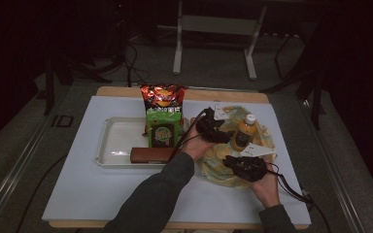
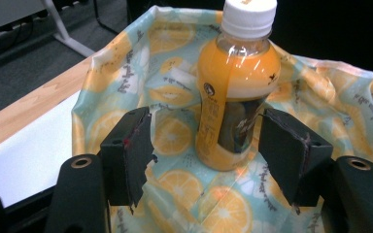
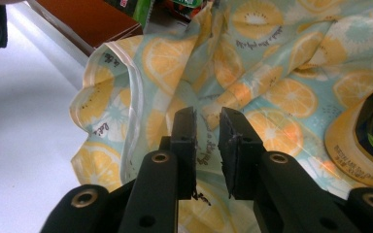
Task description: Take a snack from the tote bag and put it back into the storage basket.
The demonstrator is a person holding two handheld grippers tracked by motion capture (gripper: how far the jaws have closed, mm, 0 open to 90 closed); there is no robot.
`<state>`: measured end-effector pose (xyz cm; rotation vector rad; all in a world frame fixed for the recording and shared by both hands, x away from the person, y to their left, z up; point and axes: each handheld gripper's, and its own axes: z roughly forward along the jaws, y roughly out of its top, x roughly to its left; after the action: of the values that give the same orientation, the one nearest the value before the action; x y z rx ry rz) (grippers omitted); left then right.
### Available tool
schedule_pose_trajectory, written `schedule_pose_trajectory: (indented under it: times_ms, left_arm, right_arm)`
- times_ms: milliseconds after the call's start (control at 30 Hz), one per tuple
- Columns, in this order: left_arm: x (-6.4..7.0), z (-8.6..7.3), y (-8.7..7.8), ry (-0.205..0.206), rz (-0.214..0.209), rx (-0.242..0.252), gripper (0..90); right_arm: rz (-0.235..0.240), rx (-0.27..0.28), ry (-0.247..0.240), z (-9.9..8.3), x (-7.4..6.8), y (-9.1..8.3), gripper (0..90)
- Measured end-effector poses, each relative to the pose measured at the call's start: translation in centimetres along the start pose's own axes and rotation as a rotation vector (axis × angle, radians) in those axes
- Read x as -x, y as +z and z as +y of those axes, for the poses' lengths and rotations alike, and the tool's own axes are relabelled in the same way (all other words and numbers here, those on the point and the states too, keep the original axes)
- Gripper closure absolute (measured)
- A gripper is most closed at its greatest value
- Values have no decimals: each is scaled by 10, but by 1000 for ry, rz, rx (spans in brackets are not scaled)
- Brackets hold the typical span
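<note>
An orange juice bottle (image 1: 244, 133) with a white cap stands upright on a citrus-print cloth (image 1: 223, 174) at the table's right. In the left gripper view the bottle (image 2: 235, 87) rises just beyond my left gripper (image 2: 206, 133), whose jaws are open and stand on either side of its lower part without touching it. In the high view that left gripper (image 1: 226, 135) sits just left of the bottle. My right gripper (image 1: 233, 162) is at the cloth's near part. Its jaws (image 3: 208, 121) are almost together, with a fold of the cloth (image 3: 252, 58) between them.
A white tray (image 1: 116, 141) on the white mat holds a red chip bag (image 1: 164, 97), a green snack pack (image 1: 163, 127) and a brown box (image 1: 150, 155). The tray lies left of the cloth. The left forearm crosses the mat from the bottom edge.
</note>
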<state>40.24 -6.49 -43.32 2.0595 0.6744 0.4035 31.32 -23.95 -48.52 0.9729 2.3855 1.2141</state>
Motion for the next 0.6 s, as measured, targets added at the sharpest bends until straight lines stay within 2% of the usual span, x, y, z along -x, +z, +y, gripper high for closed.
schedule_pose_trajectory:
  times_ms: [300, 600]
  left_arm:
    - [1, 5, 11, 10, -30, 7, 361]
    - [6, 11, 30, -4, -48, 4, 353]
  right_arm:
    - [-6, -10, -3, -3, 1, -1, 768]
    - [-3, -14, 3, -6, 2, -2, 769]
